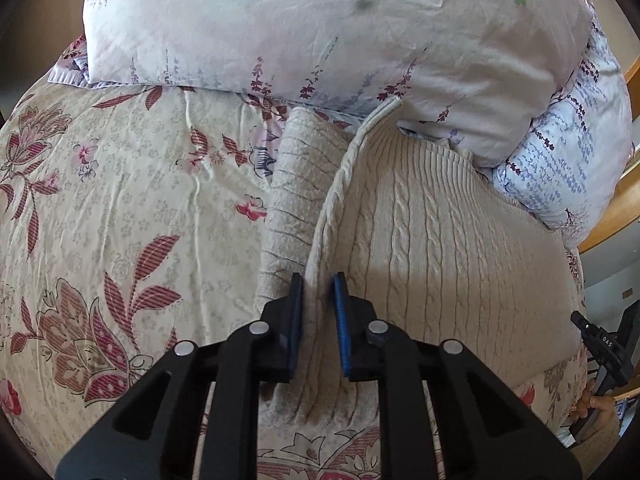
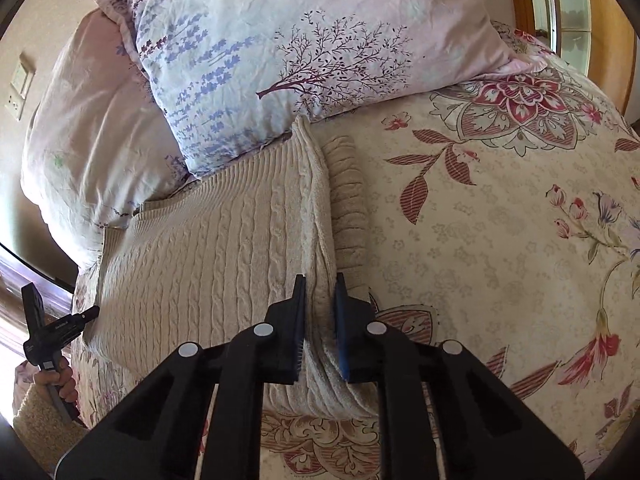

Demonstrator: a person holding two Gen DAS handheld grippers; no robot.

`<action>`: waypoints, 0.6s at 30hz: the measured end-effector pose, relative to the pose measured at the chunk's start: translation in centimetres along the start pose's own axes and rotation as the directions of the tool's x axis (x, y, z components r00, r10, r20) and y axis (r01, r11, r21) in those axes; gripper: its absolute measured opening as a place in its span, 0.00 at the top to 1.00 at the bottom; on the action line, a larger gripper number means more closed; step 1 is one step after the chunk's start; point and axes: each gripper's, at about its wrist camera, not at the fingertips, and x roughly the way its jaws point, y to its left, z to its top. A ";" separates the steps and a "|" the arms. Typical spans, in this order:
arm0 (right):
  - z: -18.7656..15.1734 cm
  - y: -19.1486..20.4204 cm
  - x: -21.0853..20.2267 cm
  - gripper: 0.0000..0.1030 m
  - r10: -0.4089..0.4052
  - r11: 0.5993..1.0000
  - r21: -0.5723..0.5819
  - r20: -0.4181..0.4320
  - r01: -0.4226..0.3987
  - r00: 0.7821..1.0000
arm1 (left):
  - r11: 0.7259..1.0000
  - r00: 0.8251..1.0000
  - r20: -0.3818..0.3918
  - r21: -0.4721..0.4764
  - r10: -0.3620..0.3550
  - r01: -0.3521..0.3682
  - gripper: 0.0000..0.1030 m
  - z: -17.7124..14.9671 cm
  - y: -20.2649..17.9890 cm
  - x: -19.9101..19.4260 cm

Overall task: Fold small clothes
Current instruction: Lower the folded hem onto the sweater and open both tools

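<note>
A cream cable-knit sweater point(image 1: 440, 232) lies flat on the floral bedspread point(image 1: 120, 200), its ribbed hem toward the pillows. My left gripper point(image 1: 319, 280) is shut on the sweater's left edge, a fold of knit pinched between the pads. My right gripper point(image 2: 320, 280) is shut on the sweater's point(image 2: 208, 248) right edge, with a ridge of knit raised between the fingers. A sleeve point(image 2: 348, 200) lies beside that edge. Each view shows the other gripper's handle in a hand at the frame edge.
Two floral pillows point(image 1: 320, 28) point(image 2: 280, 40) stand stacked at the head of the bed, touching the sweater's far end. A wooden bed frame point(image 1: 616, 216) runs along the right side. The bedspread point(image 2: 500, 240) extends wide on both sides.
</note>
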 end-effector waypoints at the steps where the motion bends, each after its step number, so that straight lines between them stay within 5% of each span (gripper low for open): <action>1: 0.0 0.0 0.1 0.86 -0.005 1.000 0.002 -0.010 0.005 1.000 | 1.000 1.000 0.000 0.001 0.003 -0.003 0.83 -0.1 0.0 -0.1; 7: 0.0 0.5 0.4 0.87 -0.022 1.000 -0.020 -0.022 0.021 1.000 | 0.999 0.999 0.001 0.025 0.033 -0.033 0.81 -0.1 -0.6 -0.1; 9: 0.0 0.7 0.2 0.89 -0.023 0.999 -0.029 -0.016 0.023 1.000 | 0.998 0.999 -0.001 0.047 0.046 -0.046 0.91 -0.2 -1.0 0.0; 18: -0.4 0.8 -2.6 0.89 0.016 0.999 0.027 0.023 -0.016 1.000 | 0.998 0.999 -0.003 0.047 -0.035 0.035 0.93 -0.4 0.0 -2.0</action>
